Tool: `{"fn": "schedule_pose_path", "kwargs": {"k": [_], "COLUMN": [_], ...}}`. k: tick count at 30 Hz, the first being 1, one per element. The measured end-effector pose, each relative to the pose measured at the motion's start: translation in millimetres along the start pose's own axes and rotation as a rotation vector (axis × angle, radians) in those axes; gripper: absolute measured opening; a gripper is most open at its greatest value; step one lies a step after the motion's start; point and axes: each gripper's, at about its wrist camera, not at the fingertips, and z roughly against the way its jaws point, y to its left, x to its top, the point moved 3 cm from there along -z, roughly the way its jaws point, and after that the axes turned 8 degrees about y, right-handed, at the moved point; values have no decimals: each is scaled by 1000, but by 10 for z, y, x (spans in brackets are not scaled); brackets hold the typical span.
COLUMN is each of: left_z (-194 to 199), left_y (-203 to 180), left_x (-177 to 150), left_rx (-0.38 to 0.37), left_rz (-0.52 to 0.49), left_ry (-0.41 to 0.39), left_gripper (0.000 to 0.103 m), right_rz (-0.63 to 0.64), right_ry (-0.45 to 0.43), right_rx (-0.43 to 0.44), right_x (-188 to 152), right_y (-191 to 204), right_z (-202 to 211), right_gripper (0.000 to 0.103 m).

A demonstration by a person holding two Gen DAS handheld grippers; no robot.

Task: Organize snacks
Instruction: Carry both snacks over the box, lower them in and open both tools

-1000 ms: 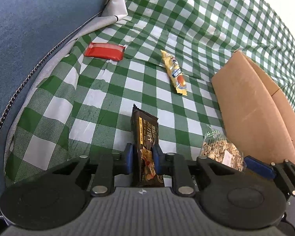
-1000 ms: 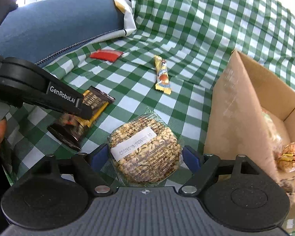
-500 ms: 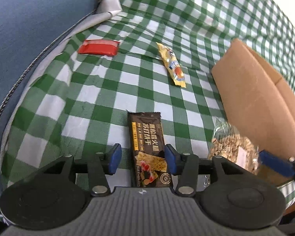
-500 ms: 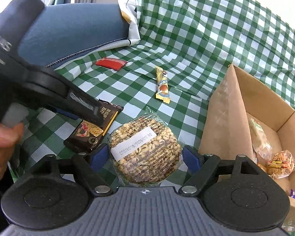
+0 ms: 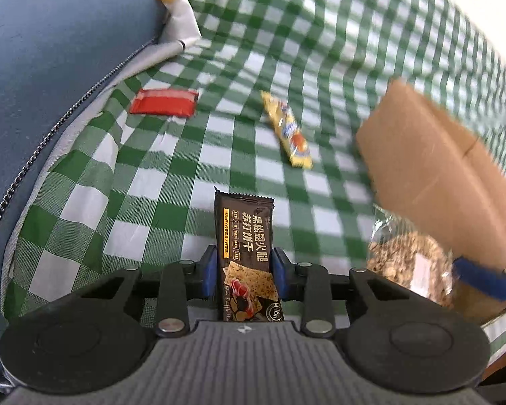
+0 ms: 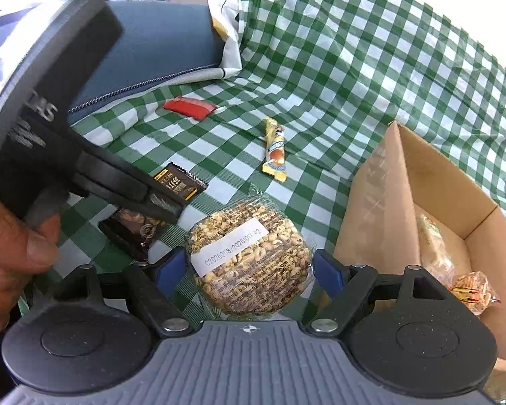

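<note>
The left gripper (image 5: 243, 271) points down at the green-and-white checked cloth (image 5: 172, 182) with a dark brown cracker bar (image 5: 244, 236) standing lengthwise between its blue pads (image 5: 209, 271); the jaws are closing, and both pads lie against the wrapper's long edges. In the right wrist view the same bar (image 6: 182, 184) lies on the cloth (image 6: 320, 67), partly hidden under the left gripper's black body, which a person's hand (image 6: 13, 246) holds.

The right gripper (image 6: 251, 271) stands wide around a round puffed-grain cake (image 6: 249, 253) in clear wrap with a white label, its pads at either side of the cake; whether they press on it cannot be told. From the left wrist view that cake (image 5: 411, 263) shows blurred at the lower right, just beside the cardboard box (image 5: 431, 168).

The open box (image 6: 388, 209) sits to the right, with a few wrapped snacks (image 6: 472, 290) inside it. Farther off on the cloth lie a yellow wrapped snack (image 5: 288, 133) and a flat red packet (image 5: 163, 102), well apart from each other. A blue zippered cushion (image 5: 50, 67) borders the cloth on the left
</note>
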Motion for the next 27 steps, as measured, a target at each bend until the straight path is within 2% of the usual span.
{"fn": "schedule_pose_path", "kwargs": {"k": [7, 12, 18, 27], "left_z": [298, 456, 591, 674], "left_y": [49, -3, -158, -532], "left_x": [75, 180, 234, 272], "left_rx": [-107, -153, -187, -251], "left_rz": [91, 125, 127, 77], "left_ry": [-75, -116, -139, -155], "left_gripper": [37, 37, 37, 37], "right_rz": [-23, -9, -14, -72], "right_ry": [-95, -170, -233, -289], "right_rx": [-38, -77, -101, -132], "right_x": [109, 131, 113, 15], "right_y": [-81, -155, -321, -677], "right_z": [253, 437, 628, 865], "right_gripper": [82, 82, 82, 82]}}
